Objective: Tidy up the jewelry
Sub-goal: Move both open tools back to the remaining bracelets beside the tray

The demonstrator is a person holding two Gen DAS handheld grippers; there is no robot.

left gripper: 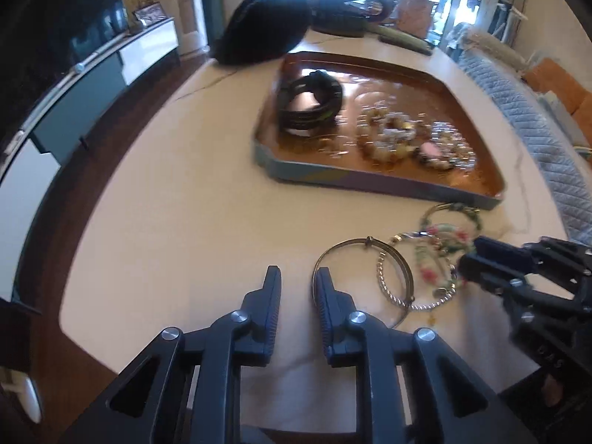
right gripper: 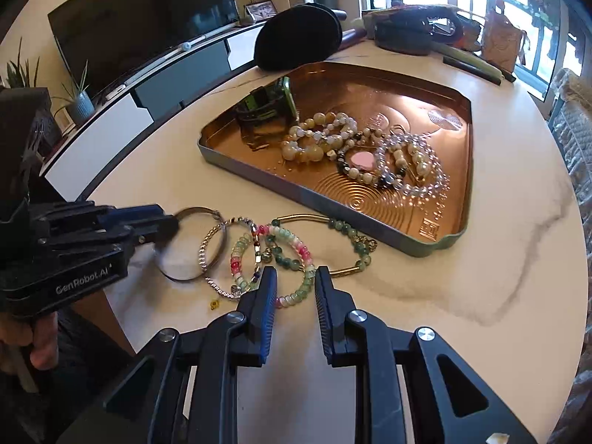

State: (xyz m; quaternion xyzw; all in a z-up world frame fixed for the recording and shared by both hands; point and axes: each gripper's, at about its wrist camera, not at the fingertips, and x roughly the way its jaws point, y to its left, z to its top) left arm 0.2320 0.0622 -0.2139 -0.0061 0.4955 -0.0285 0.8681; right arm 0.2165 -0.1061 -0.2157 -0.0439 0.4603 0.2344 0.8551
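Nearest the left wrist camera, the left claw (left gripper: 296, 277) points down at the pale tabletop (left gripper: 166, 222). Its two fingers stand a narrow gap apart, with the right fingertip (left gripper: 322, 277) against the near-left rim of the plain metal bangle (left gripper: 360, 244). Nothing shows between the pads in that view; in the right wrist view the tips meet the bangle's left edge, though whether they pinch it I cannot tell.

The right claw (right gripper: 295, 277) also stands slightly parted, tips lowered over the pink-and-green bead bracelet (right gripper: 307, 259). A short arc of beads lies between the fingers, yet the pads do not visibly press on it.

The loose jewelry lies in a cluster on the tabletop, just in front of the tray: the bangle overlapped by a twisted silver bangle (right gripper: 212, 244), then the bead bracelet, and a dark green bead bracelet with gold tube sections (right gripper: 360, 255) nearest the tray's front wall.

Farther on sits the shallow copper-lined tray (right gripper: 370, 218). Inside it, toward the back left, is a dark coiled band (left gripper: 310, 105) — green-edged in the right view — and beside it a heap of cream and clear bead bracelets (right gripper: 370, 148) with a pink heart piece (right gripper: 361, 160).

Beyond the tray lies a black rounded pouch (right gripper: 299, 35), along with blurred clutter at the table's far edge.
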